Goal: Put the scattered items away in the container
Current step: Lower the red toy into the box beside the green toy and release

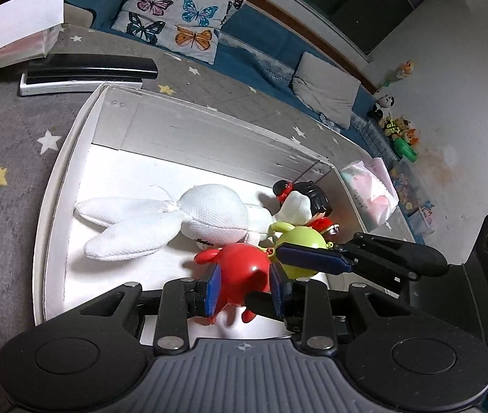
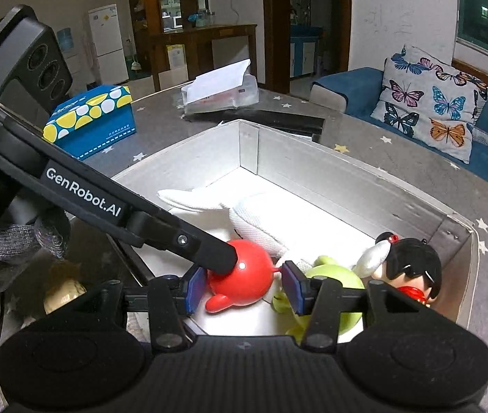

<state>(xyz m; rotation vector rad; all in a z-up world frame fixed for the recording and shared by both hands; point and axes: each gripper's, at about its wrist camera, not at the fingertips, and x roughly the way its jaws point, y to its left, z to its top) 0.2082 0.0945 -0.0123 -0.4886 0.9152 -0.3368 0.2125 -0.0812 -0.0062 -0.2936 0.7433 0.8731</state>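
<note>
Red toy (image 1: pixel 240 275), gripped by the left tool (image 1: pixel 245 287), sits in the white box (image 1: pixel 54 186) on the tabletop (image 1: pixel 6 130); the right tool (image 2: pixel 244 287) grips the green toy (image 1: pixel 300 241) alongside.

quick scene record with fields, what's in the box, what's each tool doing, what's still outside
container: white box on star-print grey cloth
inside: white plush rabbit, red toy, green toy, black-haired doll
left tool: shut on the red toy, low in the box
right tool: closed in around the same red toy; contact unclear
outside: tissue box, black remote
</note>
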